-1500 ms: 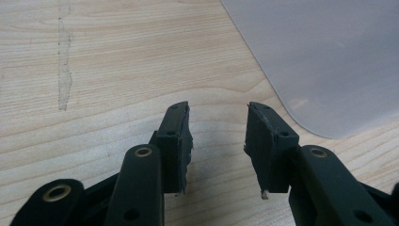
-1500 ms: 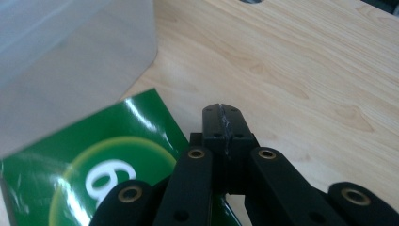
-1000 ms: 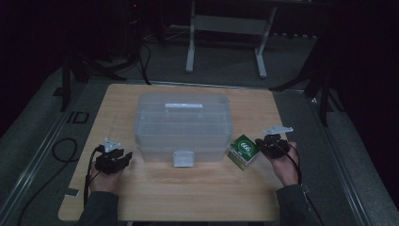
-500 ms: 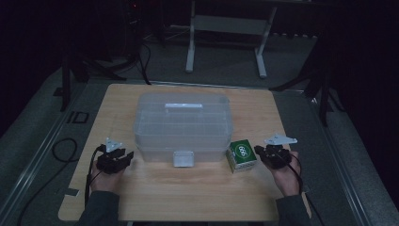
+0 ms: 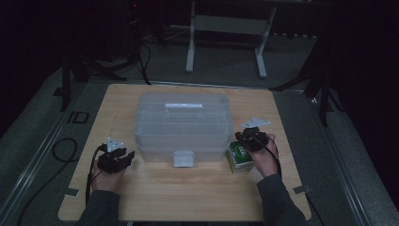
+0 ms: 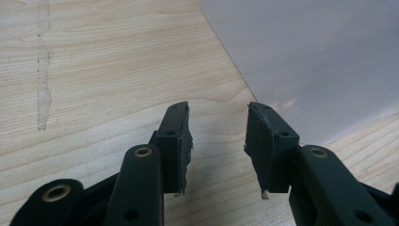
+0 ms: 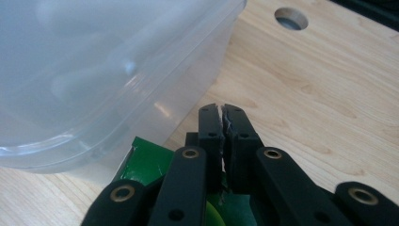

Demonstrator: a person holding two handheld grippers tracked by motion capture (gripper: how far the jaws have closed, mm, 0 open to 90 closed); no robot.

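Observation:
A clear plastic storage box (image 5: 182, 123) with its lid on stands in the middle of the wooden table (image 5: 188, 197). Its wall (image 7: 94, 80) also rises at the left of the right gripper view. A small green carton (image 5: 239, 159) lies by the box's front right corner. My right gripper (image 5: 245, 137) hovers over the carton's far side with its jaws shut on nothing. In the right gripper view the green carton (image 7: 146, 160) lies under the right gripper (image 7: 221, 113). My left gripper (image 5: 128, 155) rests at the left, open and empty. In its own view the left gripper (image 6: 219, 136) points at the box wall (image 6: 320, 61).
A white latch (image 5: 182, 159) sits on the box's front. A round hole (image 7: 291, 19) is cut in the tabletop beyond the right gripper. Stand legs (image 5: 190, 42) and cables (image 5: 61, 150) lie on the dark floor around the table.
My right gripper has moved left and away from the person, from beside the green carton to over its far side near the box. The carton now lies flatter. The left gripper stayed put.

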